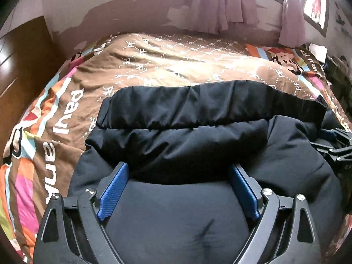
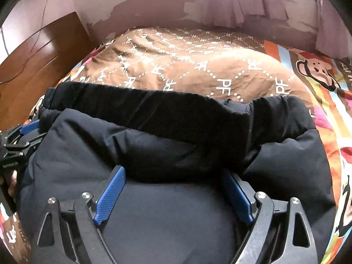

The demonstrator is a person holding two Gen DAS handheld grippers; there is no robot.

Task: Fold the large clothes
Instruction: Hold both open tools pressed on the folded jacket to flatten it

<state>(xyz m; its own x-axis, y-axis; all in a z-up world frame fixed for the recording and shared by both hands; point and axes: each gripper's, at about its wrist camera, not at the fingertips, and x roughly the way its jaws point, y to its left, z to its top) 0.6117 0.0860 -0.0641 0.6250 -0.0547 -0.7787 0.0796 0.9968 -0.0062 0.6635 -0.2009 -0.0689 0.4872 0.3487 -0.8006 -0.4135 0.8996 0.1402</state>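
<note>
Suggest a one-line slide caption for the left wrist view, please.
Left gripper, jaws open, above a dark puffy jacket on a patterned bedspread.

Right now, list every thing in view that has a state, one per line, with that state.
Left gripper: open, over the jacket, nothing pinched.
Right gripper: open, over the jacket, nothing pinched.
Dark puffy jacket: lying on the bed, partly folded, ribbed band on the far edge.
Bedspread: spread out, lightly wrinkled.
Curtains: hanging, bunched beside the window.
Wooden wardrobe: closed as far as visible.
</note>
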